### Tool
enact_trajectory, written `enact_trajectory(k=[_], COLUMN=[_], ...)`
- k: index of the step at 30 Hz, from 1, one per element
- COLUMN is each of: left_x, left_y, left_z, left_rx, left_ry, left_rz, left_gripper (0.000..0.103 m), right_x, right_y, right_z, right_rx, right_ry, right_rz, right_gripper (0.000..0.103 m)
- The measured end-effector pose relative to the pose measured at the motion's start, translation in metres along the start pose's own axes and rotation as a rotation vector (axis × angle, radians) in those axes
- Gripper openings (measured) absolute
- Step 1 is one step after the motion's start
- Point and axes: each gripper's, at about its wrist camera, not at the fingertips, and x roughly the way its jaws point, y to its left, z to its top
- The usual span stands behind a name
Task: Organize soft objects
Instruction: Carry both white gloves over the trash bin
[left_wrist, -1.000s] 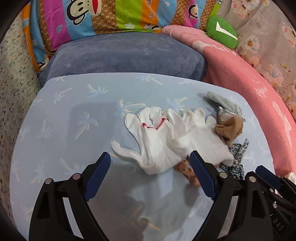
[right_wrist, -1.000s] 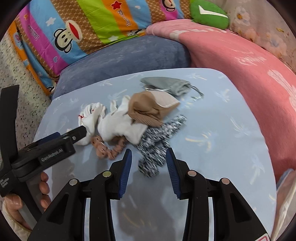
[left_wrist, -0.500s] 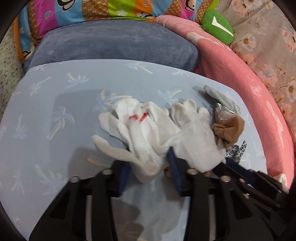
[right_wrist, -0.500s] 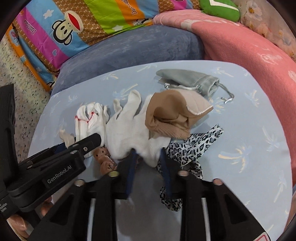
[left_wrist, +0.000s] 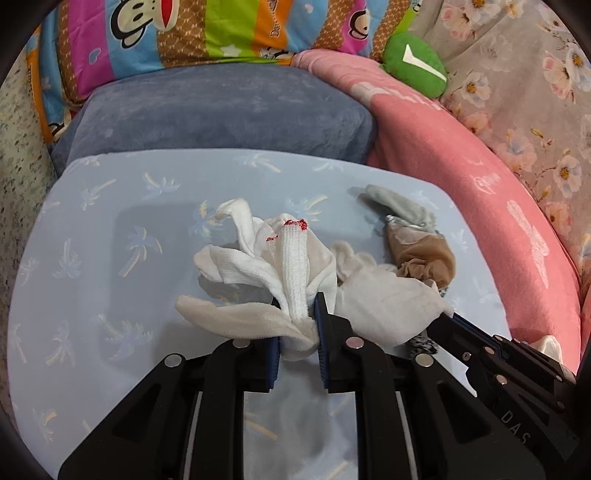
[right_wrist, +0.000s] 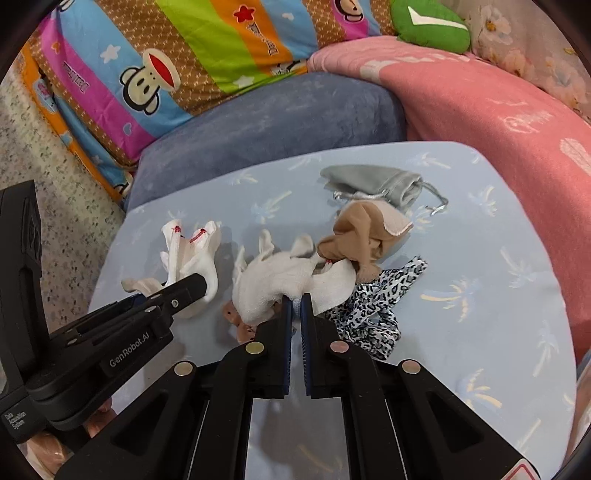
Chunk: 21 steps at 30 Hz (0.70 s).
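The left tool (left_wrist: 297, 328) has just been closing and now pinches the cuff end of a white knitted cotton glove with red stitching at its fingertips (left_wrist: 291, 266); the cloth is bunched between the blue pads, and the fingers fan away from the tool, some drooping toward the pale blue palm-printed cloth covering the surface (left_wrist: 110, 258). The right tool (right_wrist: 294, 306) is nearly closed, with a thin fold of the second white cotton glove (right_wrist: 280, 280) caught between its pads, the rest of that glove humped just ahead of it.

Both gloves are very light and wholly limp. I judge that they will sag and swing rather than keep any shape, and that a grip at the cuff lets the fingers hang free. The knit looks grippy, so slipping seems unlikely, though the right tool's hold is on a thin edge only.

The second glove lies touching a crumpled tan nylon stocking (right_wrist: 362, 232) and overlaps a black-and-white leopard-print fabric strip (right_wrist: 373, 302); lifting may drag these along. A grey drawstring pouch (right_wrist: 373, 181) sits just behind the stocking. A small brownish item (right_wrist: 236, 321) peeks from under the glove; what it is I cannot tell.
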Motion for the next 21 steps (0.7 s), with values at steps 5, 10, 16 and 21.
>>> enact_trajectory(k=[5,10,16,21], left_x=[-0.025,-0.05,-0.073,-0.084], left_y=[-0.021,-0.043,-0.078,-0.113], left_z=[0.001,-0.004,-0.016,-0.03], left_rx=[0.03,0.063,0.116,0.164], left_ry=[-0.034,-0.07,-0.094,-0.1], left_rz=[-0.025,-0.06,-0.109,-0.15], left_gripper=[0.016,0.016,0.016,0.016], right_x=[-0.041,-0.087,-0.137,-0.172], right_y=[-0.001,-0.009,-0.028,-0.058], right_z=[0.001,-0.004,-0.02,-0.036], right_rx=[0.015,0.026,0.058,0.099], right_ry=[-0.059,-0.126,-0.188,-0.223], right_rz=[0.003,-0.012,-0.053,-0.09], right_gripper=[0.005,0.005,0.005,0.005])
